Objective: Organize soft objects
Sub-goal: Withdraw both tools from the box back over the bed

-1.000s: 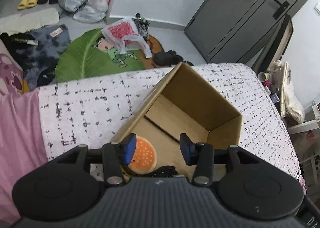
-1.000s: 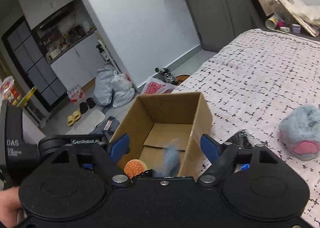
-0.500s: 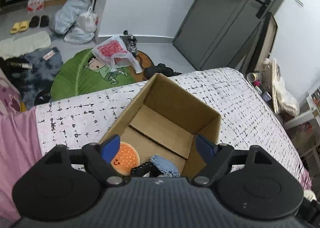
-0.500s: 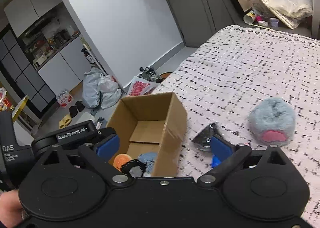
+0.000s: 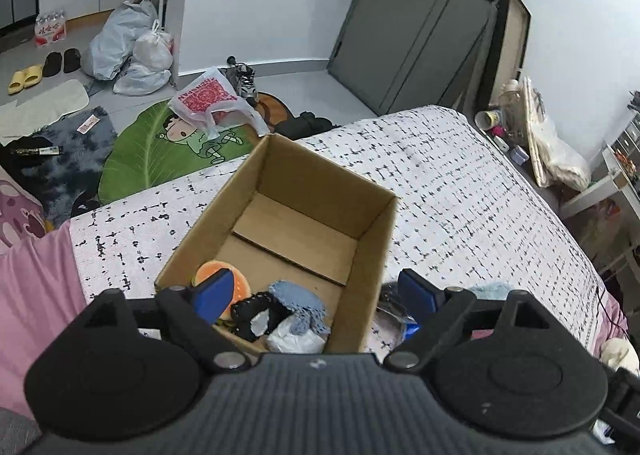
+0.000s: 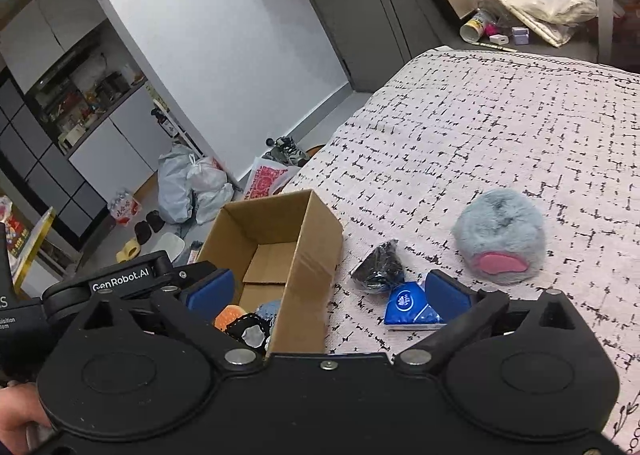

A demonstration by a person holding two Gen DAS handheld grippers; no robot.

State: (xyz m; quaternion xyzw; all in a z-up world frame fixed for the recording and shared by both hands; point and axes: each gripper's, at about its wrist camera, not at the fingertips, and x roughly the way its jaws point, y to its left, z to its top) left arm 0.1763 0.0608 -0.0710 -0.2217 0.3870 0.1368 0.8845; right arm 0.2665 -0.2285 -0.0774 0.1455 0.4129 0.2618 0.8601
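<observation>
An open cardboard box [image 5: 372, 223] [image 6: 308, 255] stands on the bed. Its near end holds an orange burger plush [image 5: 208, 271] [image 6: 228, 315], a black-and-white soft item [image 5: 256, 315] [image 6: 250, 331] and a light blue knitted piece [image 5: 298, 301]. My left gripper [image 5: 316, 295] is open and empty, raised over the box's near end. My right gripper [image 6: 328, 295] is open and empty above the box's right wall. On the bed right of the box lie a black crumpled item [image 6: 380, 267], a blue tissue pack [image 6: 410, 307] and a grey fluffy plush [image 6: 500, 243] with a pink patch.
The bed has a white cover with black dashes [image 5: 460, 191] [image 6: 480, 127]. A pink sheet [image 5: 32, 295] lies at the left. The floor beyond holds a green leaf mat [image 5: 152, 159], plastic bags [image 5: 132, 47] and shoes. A dark wardrobe [image 5: 416, 15] stands behind.
My left gripper opened, let the blue knitted piece fall into the box, and rose back. The right gripper swung right, bringing the tissue pack and grey plush into view.
</observation>
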